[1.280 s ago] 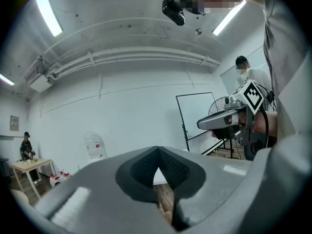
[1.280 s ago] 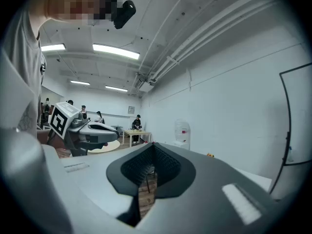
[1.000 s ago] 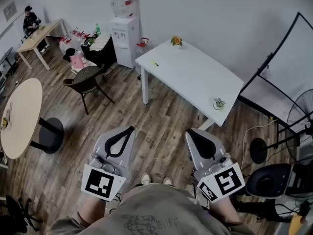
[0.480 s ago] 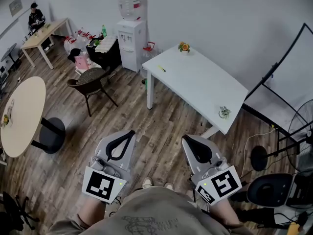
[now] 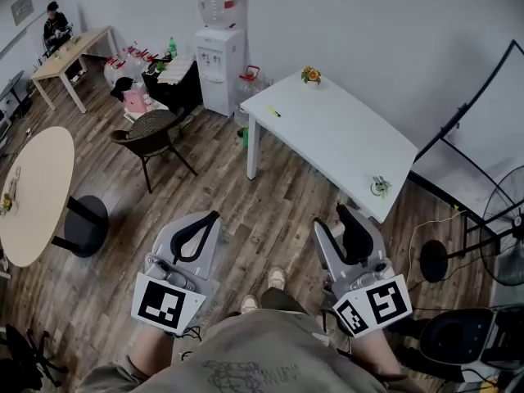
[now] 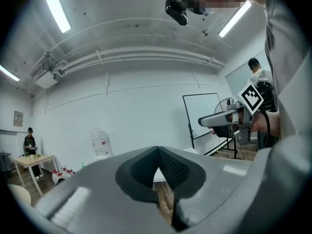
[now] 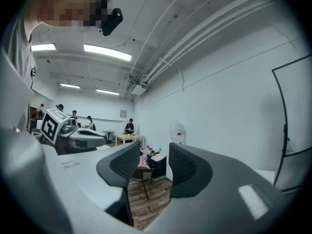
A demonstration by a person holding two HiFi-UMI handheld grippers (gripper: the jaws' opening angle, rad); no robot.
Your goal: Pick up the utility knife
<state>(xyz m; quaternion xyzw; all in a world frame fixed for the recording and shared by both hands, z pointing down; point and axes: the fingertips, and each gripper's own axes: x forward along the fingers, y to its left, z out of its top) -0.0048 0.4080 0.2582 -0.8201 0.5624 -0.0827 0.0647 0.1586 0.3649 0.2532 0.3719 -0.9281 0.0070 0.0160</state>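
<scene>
Head view: utility knife (image 5: 271, 112), perhaps, on table (image 5: 344, 146)

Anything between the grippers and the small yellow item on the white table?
Nothing visible. Bare wood floor runs from the left gripper and right gripper to the white table; the yellow item, likely the knife, lies near its left corner.

table (image 5: 336, 137) white | floor (image 5: 278, 211) brown wood-grain | round table (image 5: 37, 187) beige | left hand-held gripper (image 5: 211, 218) grey, pads (image 6: 139, 172) black
</scene>
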